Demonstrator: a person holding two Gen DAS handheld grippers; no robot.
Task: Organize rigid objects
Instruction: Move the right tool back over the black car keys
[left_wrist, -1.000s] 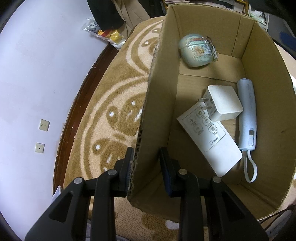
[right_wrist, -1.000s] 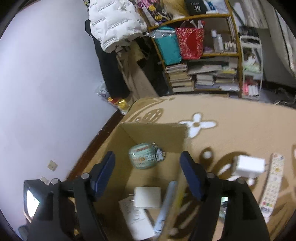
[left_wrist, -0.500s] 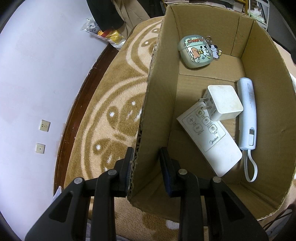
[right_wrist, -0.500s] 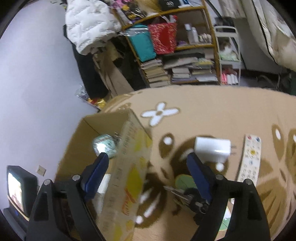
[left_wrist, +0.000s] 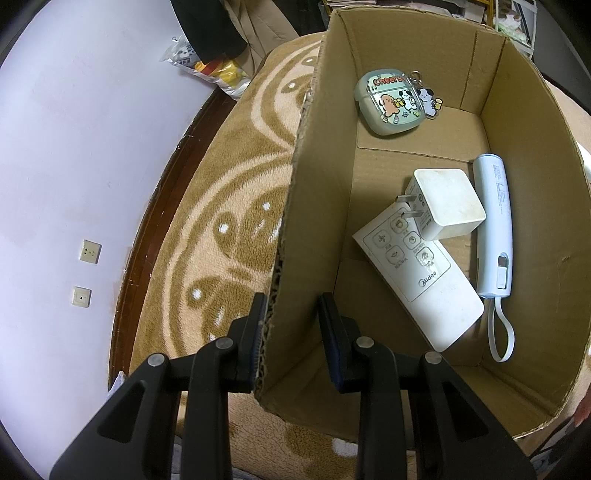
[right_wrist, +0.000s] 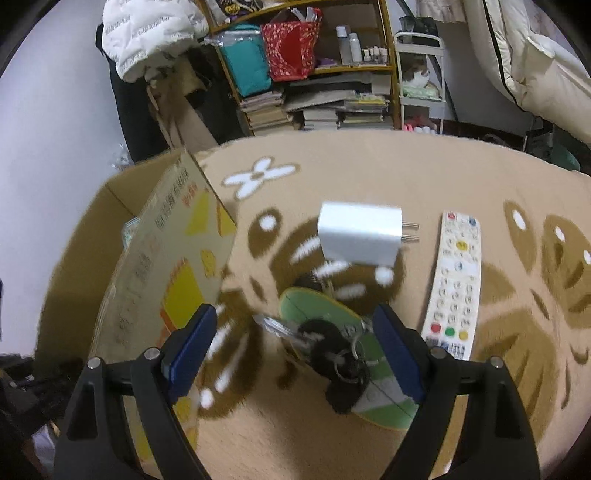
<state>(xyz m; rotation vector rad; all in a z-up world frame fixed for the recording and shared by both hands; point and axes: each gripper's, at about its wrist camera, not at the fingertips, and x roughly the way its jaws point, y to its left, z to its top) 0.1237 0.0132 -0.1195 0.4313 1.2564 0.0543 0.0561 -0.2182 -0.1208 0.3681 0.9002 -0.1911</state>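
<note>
My left gripper (left_wrist: 291, 332) straddles the near left wall of the cardboard box (left_wrist: 314, 206) and is shut on it. Inside the box lie a mint earbud case with cartoon stickers (left_wrist: 391, 101), a white charger (left_wrist: 447, 203), a white fan remote (left_wrist: 417, 280) and a pale blue power bank with a strap (left_wrist: 495, 225). My right gripper (right_wrist: 291, 325) hangs open over the rug, right of the box (right_wrist: 166, 258). Just beyond its fingers lies a green oval tag with keys (right_wrist: 332, 343). Farther off are a white charger (right_wrist: 360, 232) and a long white remote (right_wrist: 456, 288).
The box stands on a tan patterned rug (right_wrist: 406, 173) near a white wall with sockets (left_wrist: 90, 251). A bookshelf with bags and stacked books (right_wrist: 314, 74) and a white cart (right_wrist: 421, 85) stand beyond the rug. A snack bag (left_wrist: 218, 70) lies by the wall.
My right gripper swung from above the box to the right, over the keys on the rug. The earbud case came to rest flat in the box's far corner. The left gripper held still.
</note>
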